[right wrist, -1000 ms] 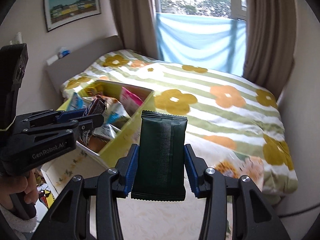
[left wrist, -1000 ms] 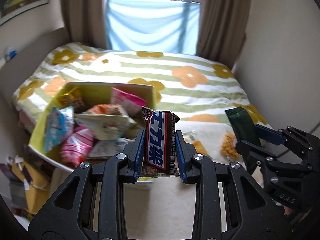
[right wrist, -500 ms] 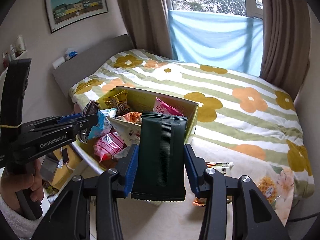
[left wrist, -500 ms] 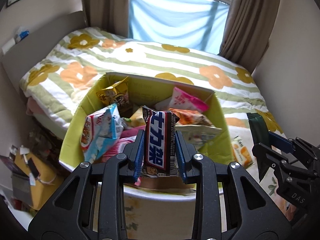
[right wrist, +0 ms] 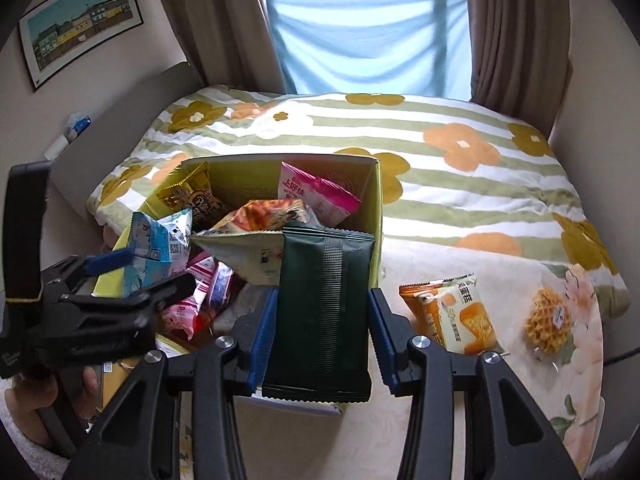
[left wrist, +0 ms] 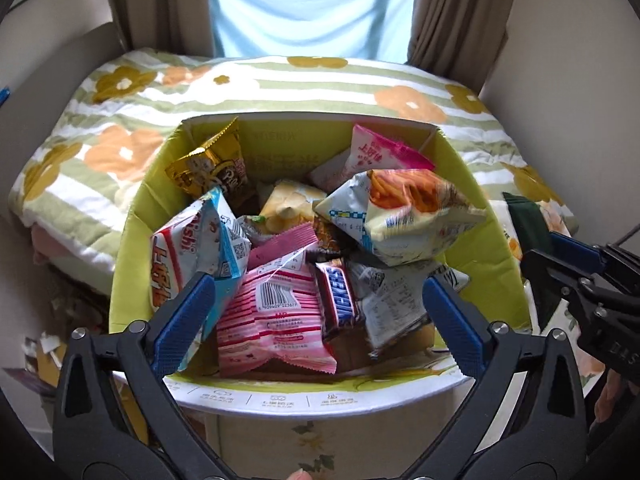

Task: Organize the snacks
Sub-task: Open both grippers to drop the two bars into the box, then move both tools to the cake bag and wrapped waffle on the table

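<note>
A yellow-lined cardboard box (left wrist: pixel 280 396) holds several snack packets. My left gripper (left wrist: pixel 320 312) hovers over it. Its jaws are opening wide and the pads touch nothing. Below the gap, a Snickers bar (left wrist: pixel 340 300) lies loose beside a pink striped packet (left wrist: pixel 272 312). My right gripper (right wrist: pixel 322 336) is shut on a dark green packet (right wrist: pixel 324 312), held upright at the box's (right wrist: pixel 378 216) near right corner. The left gripper (right wrist: pixel 144 274) also shows from the side in the right wrist view. The right gripper (left wrist: pixel 560 256) and the green packet (left wrist: pixel 524 220) show at the right edge of the left wrist view.
An orange snack packet (right wrist: pixel 452 316) and a wrapped waffle (right wrist: pixel 548 320) lie on the pale floral table (right wrist: pixel 400 420) to the right of the box. Behind is a bed with a green-striped flowered blanket (right wrist: pixel 440 184). A hand (right wrist: pixel 40 396) grips the left tool's handle.
The left gripper's jaws went from shut on the Snickers bar to wide apart, and the bar now lies in the box. Both grippers moved in over the box; the right still holds its packet.
</note>
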Demonstrator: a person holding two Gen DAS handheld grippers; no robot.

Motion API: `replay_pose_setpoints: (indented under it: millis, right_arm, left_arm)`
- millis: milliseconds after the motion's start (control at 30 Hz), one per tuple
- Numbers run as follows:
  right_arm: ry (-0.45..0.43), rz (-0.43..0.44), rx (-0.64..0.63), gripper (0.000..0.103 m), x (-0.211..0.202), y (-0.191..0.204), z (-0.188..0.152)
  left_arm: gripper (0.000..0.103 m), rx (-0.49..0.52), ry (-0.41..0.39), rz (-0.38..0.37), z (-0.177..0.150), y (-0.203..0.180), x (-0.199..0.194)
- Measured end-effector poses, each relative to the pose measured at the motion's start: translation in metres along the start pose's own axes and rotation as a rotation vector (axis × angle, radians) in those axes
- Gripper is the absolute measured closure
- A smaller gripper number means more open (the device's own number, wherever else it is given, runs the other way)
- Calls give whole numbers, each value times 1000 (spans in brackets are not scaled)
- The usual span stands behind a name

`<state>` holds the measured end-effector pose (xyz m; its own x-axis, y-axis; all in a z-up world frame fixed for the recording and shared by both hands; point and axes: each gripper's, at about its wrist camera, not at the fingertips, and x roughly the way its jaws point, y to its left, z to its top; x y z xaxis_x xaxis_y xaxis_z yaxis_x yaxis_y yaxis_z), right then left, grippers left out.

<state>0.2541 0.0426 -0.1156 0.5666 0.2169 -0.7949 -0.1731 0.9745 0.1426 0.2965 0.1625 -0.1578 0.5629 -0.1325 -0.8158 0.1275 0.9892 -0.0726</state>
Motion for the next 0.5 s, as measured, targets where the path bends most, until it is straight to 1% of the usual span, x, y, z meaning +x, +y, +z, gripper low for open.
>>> replay_pose_setpoints:
  millis: [67, 267, 333, 367, 400, 467, 500]
  right_arm:
    - [4, -2, 0, 62, 3, 2, 1]
    - [4, 6, -6, 62, 9, 11, 5]
    - [22, 23, -10, 62, 15, 14, 7]
    - [32, 25, -15, 58, 17, 16, 8]
    - [40, 23, -21, 45, 18, 17, 8]
    - [21, -3, -32, 24, 16, 19, 6]
    - [12, -9, -38, 17, 13, 18, 5]
  left_arm:
    - [0, 7, 5, 19, -1, 0, -2]
    - [1, -19, -4, 6, 3, 5, -11]
    - [1, -19, -14, 14, 4, 6, -16]
    - [1, -19, -20, 19, 4, 6, -19]
    - [1, -20, -26, 22, 5, 7, -21]
    - [1, -29, -37, 28, 3, 8, -24]
    - [1, -32, -35, 28, 3, 8, -24]
